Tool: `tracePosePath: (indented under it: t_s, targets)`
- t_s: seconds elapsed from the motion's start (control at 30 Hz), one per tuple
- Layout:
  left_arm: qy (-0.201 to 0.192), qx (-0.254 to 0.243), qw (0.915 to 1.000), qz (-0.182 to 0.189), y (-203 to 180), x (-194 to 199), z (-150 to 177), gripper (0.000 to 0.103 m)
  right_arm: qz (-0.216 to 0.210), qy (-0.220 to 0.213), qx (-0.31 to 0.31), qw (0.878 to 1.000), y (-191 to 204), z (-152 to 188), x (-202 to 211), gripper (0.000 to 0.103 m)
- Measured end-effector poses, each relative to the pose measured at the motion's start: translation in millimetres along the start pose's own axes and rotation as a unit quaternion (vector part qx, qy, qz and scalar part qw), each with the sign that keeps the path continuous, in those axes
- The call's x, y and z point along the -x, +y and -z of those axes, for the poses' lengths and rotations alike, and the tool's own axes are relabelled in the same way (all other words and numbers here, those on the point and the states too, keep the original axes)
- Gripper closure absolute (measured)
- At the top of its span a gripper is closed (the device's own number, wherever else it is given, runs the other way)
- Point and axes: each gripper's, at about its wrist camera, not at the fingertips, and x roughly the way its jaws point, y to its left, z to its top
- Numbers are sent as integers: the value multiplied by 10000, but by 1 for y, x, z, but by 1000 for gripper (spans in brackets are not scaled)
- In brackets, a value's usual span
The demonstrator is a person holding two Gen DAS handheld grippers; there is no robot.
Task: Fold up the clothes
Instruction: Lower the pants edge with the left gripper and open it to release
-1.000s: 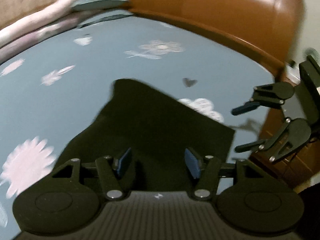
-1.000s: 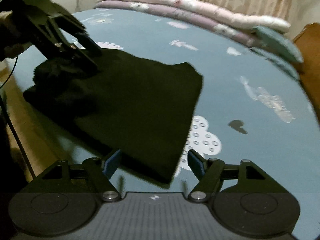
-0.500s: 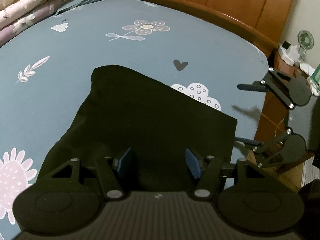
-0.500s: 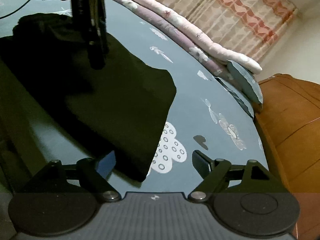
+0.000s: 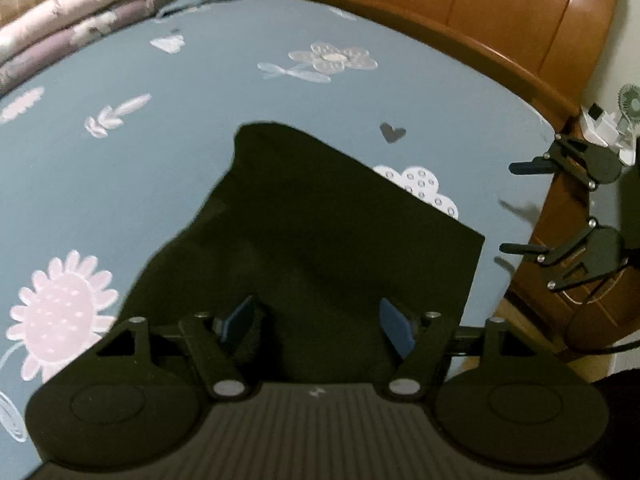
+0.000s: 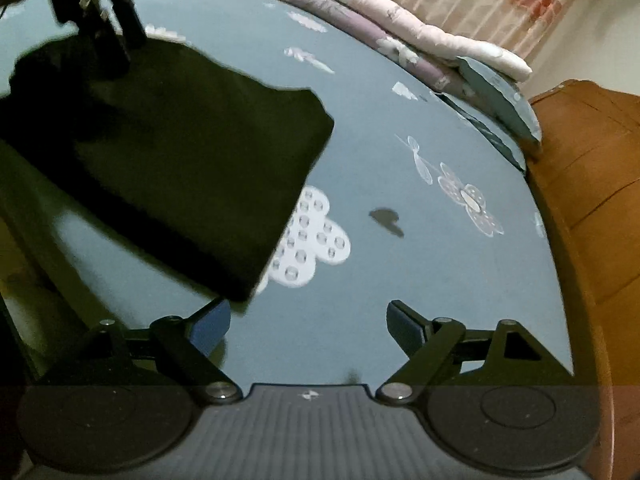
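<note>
A black folded garment [image 5: 320, 232] lies flat on the blue flowered bedsheet [image 5: 200, 92]. My left gripper [image 5: 318, 322] is open and empty, hovering over the garment's near edge. In the right wrist view the garment [image 6: 180, 160] fills the left side, its near corner just ahead of the left finger. My right gripper [image 6: 308, 324] is open and empty above the sheet beside that corner. The right gripper also shows at the right of the left wrist view [image 5: 528, 204], off the bed's edge. The left gripper [image 6: 96, 20] shows at the top left of the right wrist view, over the garment's far part.
Rolled pink and purple quilts [image 6: 400, 36] and a blue pillow [image 6: 500, 96] lie along the bed's far side. A wooden headboard [image 5: 460, 12] borders the bed. A nightstand with a small fan [image 5: 630, 104] stands past the bed's corner.
Both grippers shifted slightly while staying open. The right gripper swung so more of the sheet and headboard shows. The garment has not moved.
</note>
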Motion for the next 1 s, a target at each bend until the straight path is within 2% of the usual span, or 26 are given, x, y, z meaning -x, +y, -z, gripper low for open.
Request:
tracePosePath:
  t_s: [0.2,0.73,1.0]
  targets:
    - [-195,209,9994,-210,3,6,-6,28,-282,-135,-49,9995,-24,-22,0,14]
    - [-215,830,9921,-918,15,22,12,27,-1015,-490,536,9922,-32,-65,-25,14]
    - [-126,1277,9854,-1116,21,23,32,26,-1901,-816,25,9784,-38,-96,-39,14]
